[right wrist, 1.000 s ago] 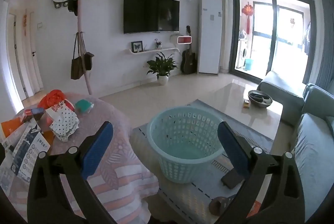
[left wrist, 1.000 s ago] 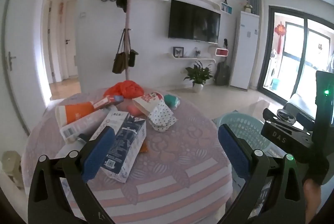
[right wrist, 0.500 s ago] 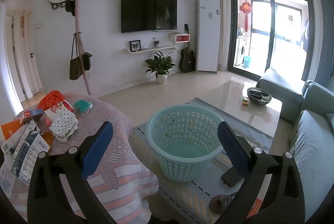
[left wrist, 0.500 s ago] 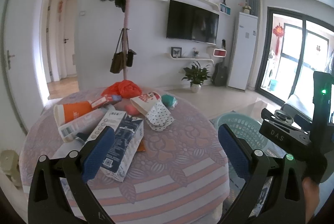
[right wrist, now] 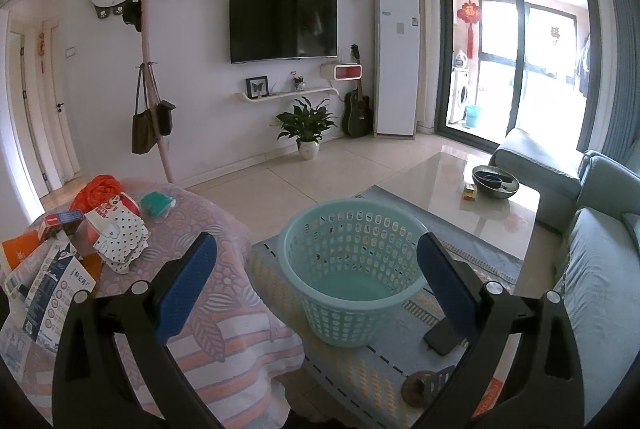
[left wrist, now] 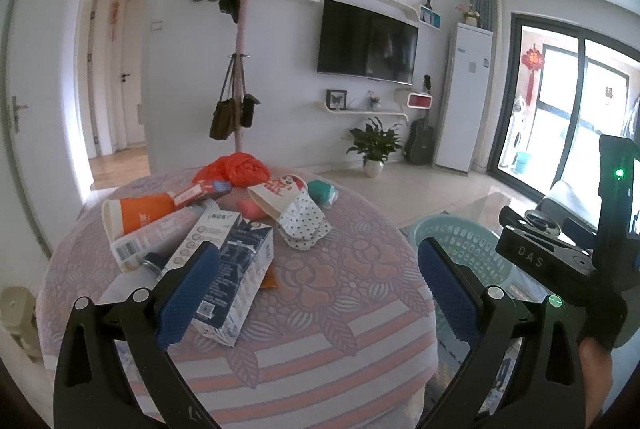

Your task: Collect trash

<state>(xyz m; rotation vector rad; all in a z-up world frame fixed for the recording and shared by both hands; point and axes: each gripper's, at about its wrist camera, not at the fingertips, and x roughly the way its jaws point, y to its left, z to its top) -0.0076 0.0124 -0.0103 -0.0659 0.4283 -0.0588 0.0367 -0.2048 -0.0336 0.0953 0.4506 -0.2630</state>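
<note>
Trash lies on a round table (left wrist: 320,313): a dark blue carton (left wrist: 236,269), an orange and white tube (left wrist: 140,217), an orange plastic bag (left wrist: 240,169), a dotted paper bag (left wrist: 304,221), a teal packet (left wrist: 322,191). A pale green laundry basket (right wrist: 352,269) stands on the floor right of the table, also in the left wrist view (left wrist: 460,245). My left gripper (left wrist: 316,293) is open and empty above the table's near side. My right gripper (right wrist: 316,289) is open and empty above the basket's near left.
The right gripper's body (left wrist: 560,253) shows at the left wrist view's right edge. A glass coffee table (right wrist: 472,197) and a grey sofa (right wrist: 600,261) stand right of the basket. A coat stand (right wrist: 152,81), TV and plant (right wrist: 306,125) line the far wall.
Both grippers have drawn back and risen slightly; the table and basket look a little farther and lower. Both stay open and empty. No trash has moved.
</note>
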